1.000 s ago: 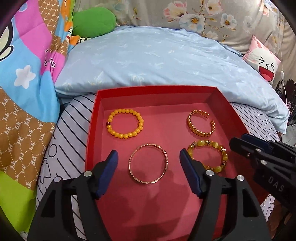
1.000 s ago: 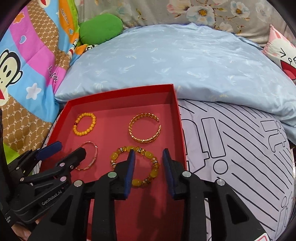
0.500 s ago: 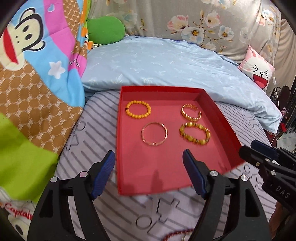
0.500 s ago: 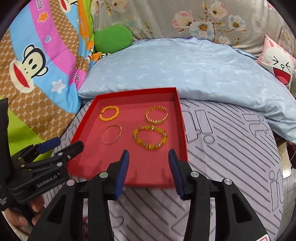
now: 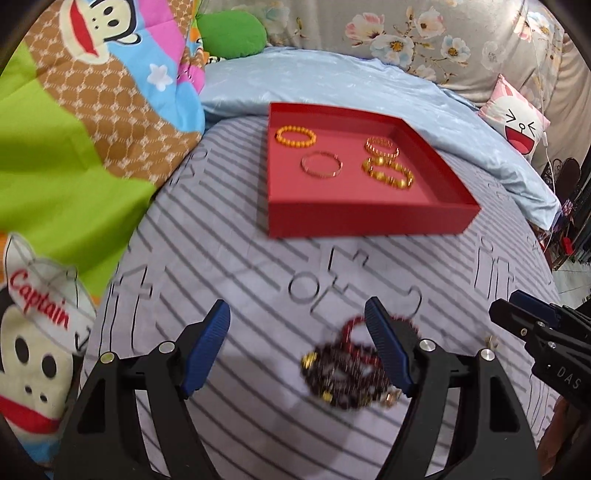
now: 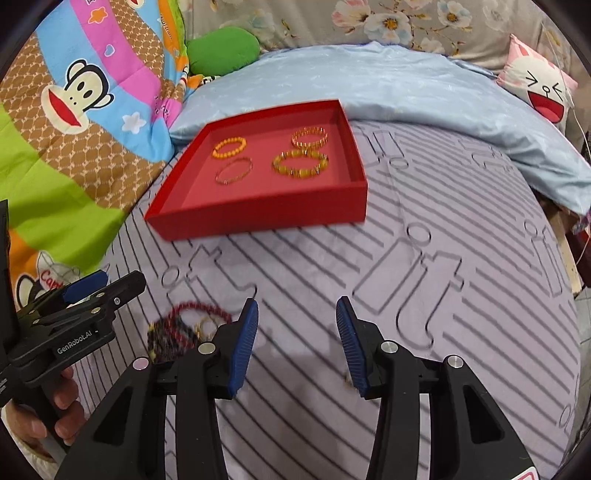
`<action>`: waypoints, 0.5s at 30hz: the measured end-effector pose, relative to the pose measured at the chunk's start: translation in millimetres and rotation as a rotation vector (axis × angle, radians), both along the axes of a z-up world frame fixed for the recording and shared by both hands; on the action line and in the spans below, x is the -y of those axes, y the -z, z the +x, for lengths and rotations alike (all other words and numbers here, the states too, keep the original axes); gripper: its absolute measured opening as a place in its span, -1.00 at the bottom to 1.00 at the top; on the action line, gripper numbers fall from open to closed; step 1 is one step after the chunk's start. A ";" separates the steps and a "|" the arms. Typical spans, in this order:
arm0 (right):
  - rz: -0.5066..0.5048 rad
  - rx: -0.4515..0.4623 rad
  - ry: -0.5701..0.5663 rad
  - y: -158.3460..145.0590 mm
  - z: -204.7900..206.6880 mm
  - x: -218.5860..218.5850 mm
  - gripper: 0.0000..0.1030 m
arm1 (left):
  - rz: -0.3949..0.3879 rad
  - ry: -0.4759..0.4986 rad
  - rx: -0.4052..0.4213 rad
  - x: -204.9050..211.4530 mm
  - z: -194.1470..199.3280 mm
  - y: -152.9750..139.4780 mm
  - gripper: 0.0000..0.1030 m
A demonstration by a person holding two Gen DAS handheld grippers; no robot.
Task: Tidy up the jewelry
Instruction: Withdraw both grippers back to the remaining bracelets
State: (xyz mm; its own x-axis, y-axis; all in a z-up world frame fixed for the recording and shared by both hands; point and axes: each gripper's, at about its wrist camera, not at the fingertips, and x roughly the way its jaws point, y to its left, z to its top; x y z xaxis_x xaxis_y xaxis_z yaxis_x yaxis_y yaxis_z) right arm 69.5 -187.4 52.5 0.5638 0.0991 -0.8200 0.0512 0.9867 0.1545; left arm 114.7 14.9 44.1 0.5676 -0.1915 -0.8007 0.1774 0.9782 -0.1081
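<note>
- My left gripper (image 5: 297, 354): jaws spread wide, nothing between the pads, pointing down at the striped bedsheet (image 5: 229, 258).
- My right gripper (image 6: 295, 345): jaws parted, nothing pinched; bare sheet between the pads.
- Heap of dark red and black beaded bracelets (image 5: 347, 369): lies on the sheet just ahead of my left gripper, partly behind its right finger; blurred, so I cannot count the strands. From the right wrist it sits left of that gripper's left finger (image 6: 184, 328).
- A hand (image 6: 55, 410): holds the left tool's handle, lower left of the right view.
- Red tray (image 5: 369, 221): well ahead of both tools, flat on the sheet.
- In the tray, nearer row: thin metal bangle (image 5: 320, 165) left, chunky yellow bead bracelet (image 5: 388, 173) right.
- Farther row: orange bead bracelet (image 5: 295, 135) left, gold open cuff (image 5: 382, 144) right, touching or just beside the yellow beads.
- Pale blue pillow (image 5: 332, 77): beyond the tray.
- Cartoon monkey blanket (image 5: 92, 110): far left.
- Green cushion (image 5: 232, 33) and pink cartoon-face cushion (image 5: 517, 118): farthest back.
</note>
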 end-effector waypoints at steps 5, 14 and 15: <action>0.000 -0.028 -0.015 16.1 -25.5 -8.0 -0.16 | -0.015 -0.001 -0.024 -6.4 -28.7 11.1 0.39; -0.008 -0.037 -0.017 23.3 -47.8 -12.9 -0.16 | -0.042 0.025 -0.039 -0.1 -48.7 18.1 0.22; -0.010 -0.035 -0.018 22.5 -48.8 -12.9 -0.16 | -0.052 0.026 -0.043 1.2 -45.4 17.6 0.21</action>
